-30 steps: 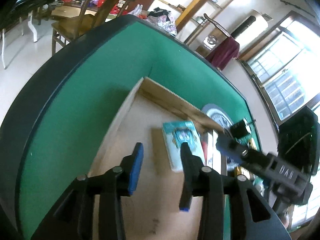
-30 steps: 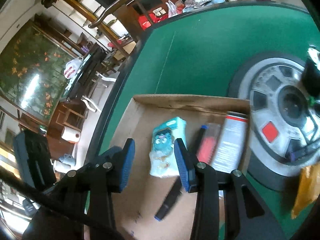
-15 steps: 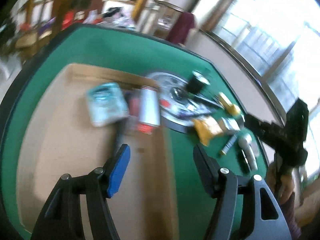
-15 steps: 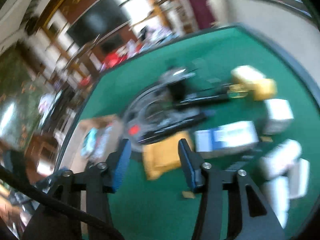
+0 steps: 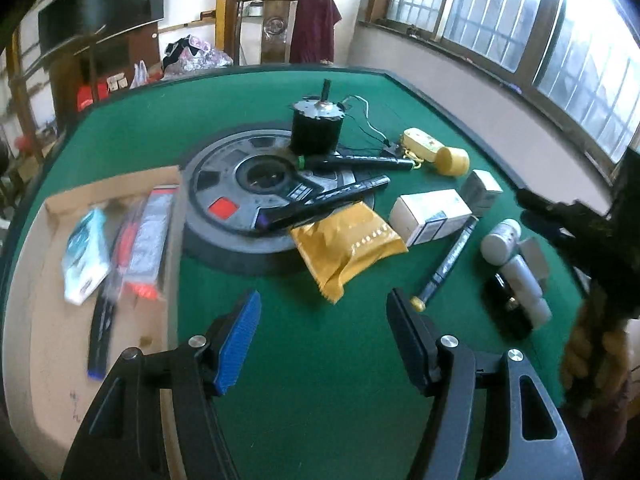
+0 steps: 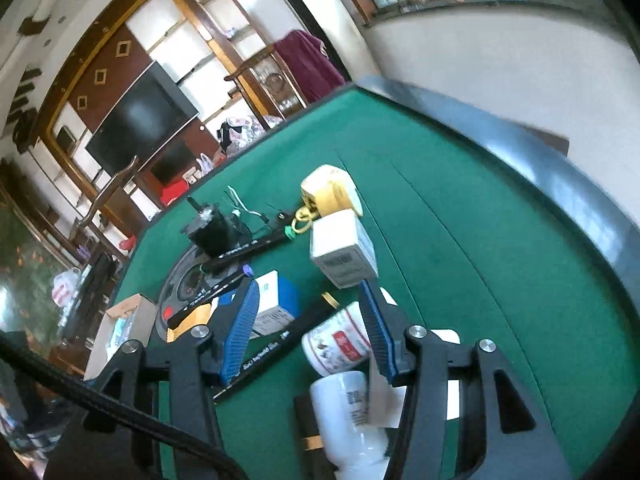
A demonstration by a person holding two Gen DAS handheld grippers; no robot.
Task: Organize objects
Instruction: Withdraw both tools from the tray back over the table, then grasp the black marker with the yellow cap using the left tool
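Observation:
My left gripper (image 5: 322,312) is open and empty above bare green felt, just short of a yellow-gold pouch (image 5: 348,240). A cardboard tray (image 5: 24,280) at the left holds a teal packet (image 5: 86,256), a red-and-white tube (image 5: 146,236) and a black pen (image 5: 100,336). My right gripper (image 6: 310,312) is open and empty over a white bottle (image 6: 336,342), a second white bottle (image 6: 350,412) and a black pen (image 6: 280,344). A small white box (image 6: 342,254) lies just beyond its fingertips. The right gripper also shows at the right edge of the left wrist view (image 5: 568,220).
A grey round centre plate (image 5: 240,184) carries a black motor (image 5: 316,124) and two black markers (image 5: 352,162). A white box (image 5: 430,216), a yellow case (image 5: 436,150) and a blue-white box (image 6: 276,300) lie on the green felt table (image 5: 320,380).
Both grippers have swung right, away from the cardboard tray, to the loose objects. The left gripper's jaws have opened wider. The right gripper's jaws have also opened wider.

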